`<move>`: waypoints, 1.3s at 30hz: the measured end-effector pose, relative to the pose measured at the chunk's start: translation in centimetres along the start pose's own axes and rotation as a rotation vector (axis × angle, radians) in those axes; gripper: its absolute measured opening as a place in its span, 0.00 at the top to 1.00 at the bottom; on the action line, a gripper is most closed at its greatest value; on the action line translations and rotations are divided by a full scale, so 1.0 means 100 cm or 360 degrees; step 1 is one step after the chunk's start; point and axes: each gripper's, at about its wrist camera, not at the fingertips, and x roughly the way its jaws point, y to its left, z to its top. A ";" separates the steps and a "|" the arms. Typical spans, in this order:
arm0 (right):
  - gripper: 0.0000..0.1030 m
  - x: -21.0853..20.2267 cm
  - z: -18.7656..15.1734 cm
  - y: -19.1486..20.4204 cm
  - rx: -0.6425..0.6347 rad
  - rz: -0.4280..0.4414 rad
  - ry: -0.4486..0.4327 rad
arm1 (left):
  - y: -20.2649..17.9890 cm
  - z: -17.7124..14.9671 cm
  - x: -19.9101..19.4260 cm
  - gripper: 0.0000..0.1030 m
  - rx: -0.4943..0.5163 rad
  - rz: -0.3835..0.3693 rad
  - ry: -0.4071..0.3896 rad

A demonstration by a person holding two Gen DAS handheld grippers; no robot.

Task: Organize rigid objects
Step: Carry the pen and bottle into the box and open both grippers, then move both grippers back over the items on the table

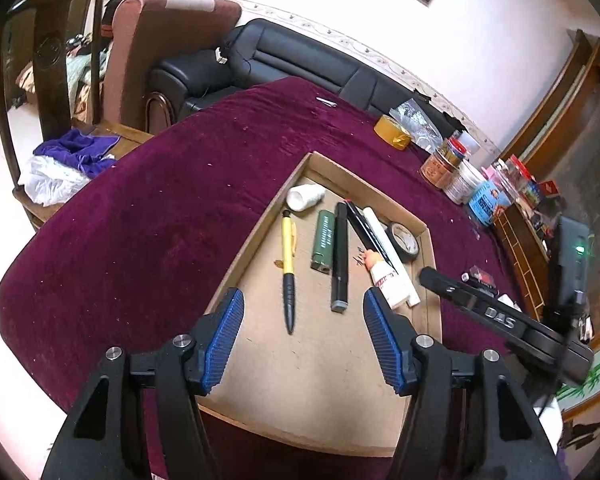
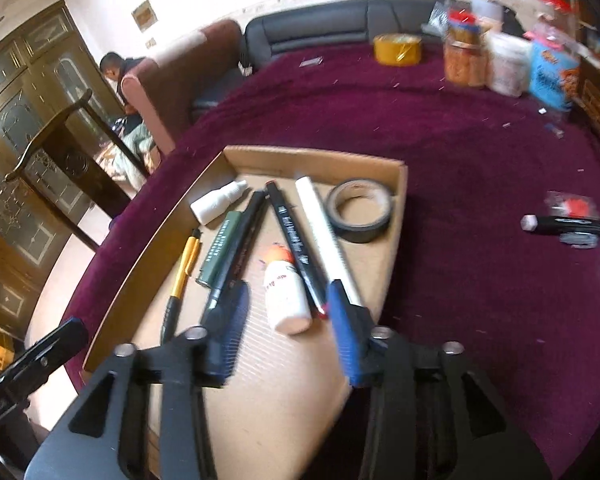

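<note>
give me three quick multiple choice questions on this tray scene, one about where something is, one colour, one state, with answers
1. Where does the roll of black tape lie?
A. in the cardboard tray's far right corner
B. on the purple cloth outside the tray
C. on the sofa

2. What colour is the barrel of the pen nearest the tray's left wall?
A. red
B. yellow
C. white

3. How does the left gripper stand?
A. shut on the pen
B. shut on the small white bottle
C. open, with nothing between its pads

Answers:
1 A, the right wrist view shows the tape inside the tray, close to its right wall and far corner.
2 B, the pen has a yellow barrel and a black grip.
3 C, its blue pads stand apart over bare cardboard.
</note>
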 end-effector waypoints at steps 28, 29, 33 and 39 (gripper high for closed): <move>0.41 -0.086 -0.059 -0.172 0.0492 -0.0258 -0.0271 | -0.169 -0.071 0.018 0.42 0.0847 0.0341 -0.0003; 0.41 -0.090 -0.061 -0.180 0.0515 -0.0268 -0.0277 | -0.172 -0.073 0.019 0.42 0.0860 0.0341 0.0003; 0.41 -0.104 -0.066 -0.211 0.0587 -0.0324 -0.0304 | -0.190 -0.082 0.026 0.42 0.0924 0.0332 0.0044; 0.41 -0.125 -0.076 -0.250 0.0677 -0.0396 -0.0333 | -0.213 -0.094 0.040 0.42 0.1001 0.0303 0.0123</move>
